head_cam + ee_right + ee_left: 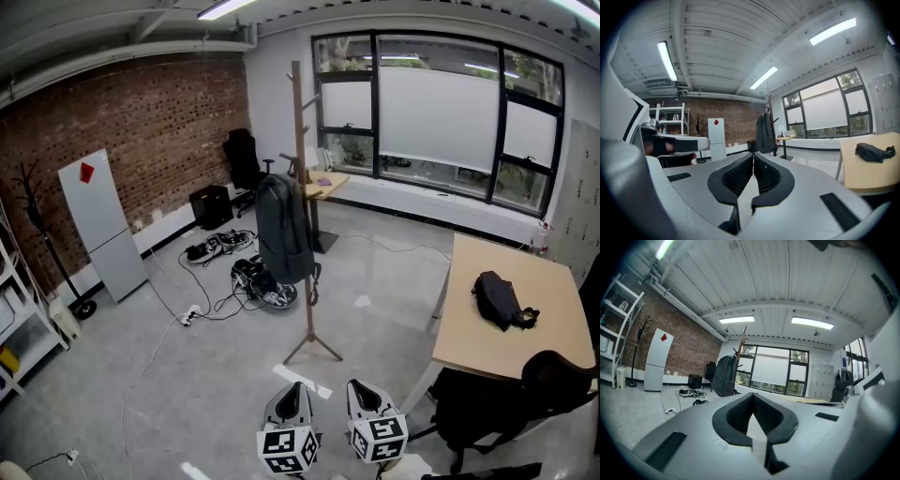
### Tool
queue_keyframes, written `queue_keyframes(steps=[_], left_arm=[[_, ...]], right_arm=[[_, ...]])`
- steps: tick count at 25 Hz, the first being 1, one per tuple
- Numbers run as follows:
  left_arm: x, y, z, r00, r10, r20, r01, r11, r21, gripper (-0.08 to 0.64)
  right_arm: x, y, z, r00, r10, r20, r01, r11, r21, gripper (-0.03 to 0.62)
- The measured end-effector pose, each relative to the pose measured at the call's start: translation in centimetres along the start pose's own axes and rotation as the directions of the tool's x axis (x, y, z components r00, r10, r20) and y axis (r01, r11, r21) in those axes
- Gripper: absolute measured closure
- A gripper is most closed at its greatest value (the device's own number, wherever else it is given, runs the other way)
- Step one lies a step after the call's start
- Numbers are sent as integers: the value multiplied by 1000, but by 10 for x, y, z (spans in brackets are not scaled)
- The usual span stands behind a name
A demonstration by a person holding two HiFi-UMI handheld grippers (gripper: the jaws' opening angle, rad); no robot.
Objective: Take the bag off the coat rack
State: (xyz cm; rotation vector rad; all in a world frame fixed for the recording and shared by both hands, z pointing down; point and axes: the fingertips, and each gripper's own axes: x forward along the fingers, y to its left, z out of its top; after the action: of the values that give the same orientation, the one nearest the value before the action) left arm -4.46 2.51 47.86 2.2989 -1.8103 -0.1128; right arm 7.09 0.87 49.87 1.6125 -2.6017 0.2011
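Note:
A dark grey backpack (283, 230) hangs on a tall wooden coat rack (300, 122) in the middle of the room, well ahead of both grippers. My left gripper (293, 387) and right gripper (362, 384) sit side by side at the bottom of the head view, both shut and holding nothing. In the left gripper view the backpack (723, 376) shows far off, left of the closed left gripper (753, 394). The right gripper view has the backpack (765, 133) just above and beyond the closed right gripper (753, 155).
A wooden table (511, 347) stands at the right with a small black bag (502, 300) on it and a black office chair (487, 398) in front. Cables and a power strip (220, 286) lie on the floor left of the rack. A white panel (103, 225) leans on the brick wall.

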Motion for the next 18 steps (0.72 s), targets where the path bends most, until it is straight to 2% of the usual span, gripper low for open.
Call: queue_keyframes(steps=[7,18], left_arm=[[39,5,5,1000,14,-4,-14,1000,-3,566],[87,12,0,999,32,-13,-32,999,3,566]], right_arm=[[35,-21,8,1000,13,-5,-13,1000,-4,578],[81,-51,0,999,19,-30,-19,1000,2,578]])
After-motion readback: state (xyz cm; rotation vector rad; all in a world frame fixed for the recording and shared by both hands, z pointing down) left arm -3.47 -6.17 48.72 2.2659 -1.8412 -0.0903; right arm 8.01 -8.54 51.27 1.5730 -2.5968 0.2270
